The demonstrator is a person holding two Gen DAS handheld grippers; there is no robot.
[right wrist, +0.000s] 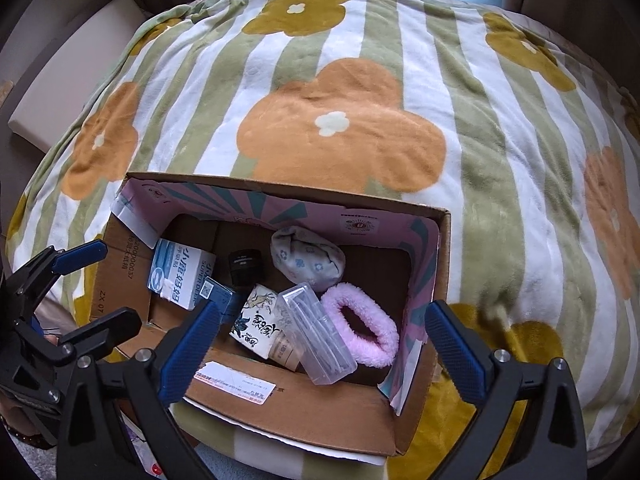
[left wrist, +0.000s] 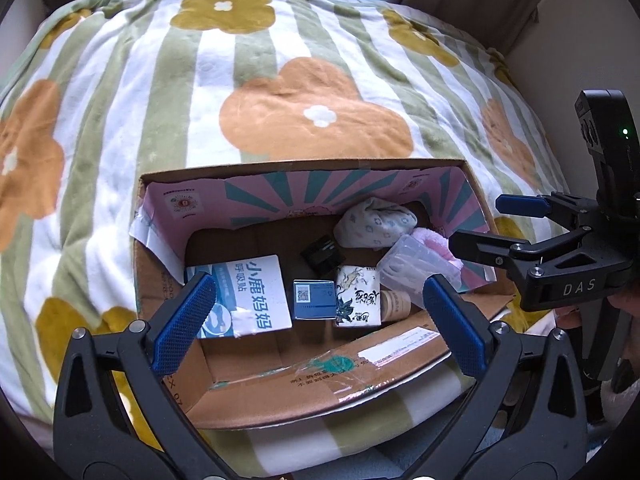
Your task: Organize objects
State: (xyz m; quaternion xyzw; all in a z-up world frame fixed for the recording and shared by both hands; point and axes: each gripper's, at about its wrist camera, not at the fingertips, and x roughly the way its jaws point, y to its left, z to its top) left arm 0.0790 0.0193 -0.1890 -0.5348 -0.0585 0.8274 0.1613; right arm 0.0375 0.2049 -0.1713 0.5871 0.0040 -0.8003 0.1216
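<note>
An open cardboard box [left wrist: 320, 384] [right wrist: 320, 412] sits on a flowered blanket. Inside lie a blue-white medicine box [left wrist: 252, 296] [right wrist: 180, 276], a small blue box [left wrist: 314, 298] [right wrist: 218, 292], a white tissue pack with ink drawings [left wrist: 358, 296] [right wrist: 256, 320], a clear plastic case [left wrist: 416, 268] [right wrist: 316, 336], a pink fluffy band [left wrist: 436, 242] [right wrist: 360, 326], a rolled patterned cloth [left wrist: 376, 222] [right wrist: 306, 260], a black object [left wrist: 322, 256] [right wrist: 246, 266] and a brown paper tube [left wrist: 396, 304] [right wrist: 286, 354]. My left gripper [left wrist: 318, 326] is open and empty above the box's near side. My right gripper [right wrist: 322, 350] is open and empty above it too.
The striped blanket with orange and mustard flowers [left wrist: 316, 116] [right wrist: 340, 128] covers the surface around the box. A white cushion or board [right wrist: 72, 76] lies off the left. The right gripper's body [left wrist: 560, 248] shows at the box's right edge in the left wrist view.
</note>
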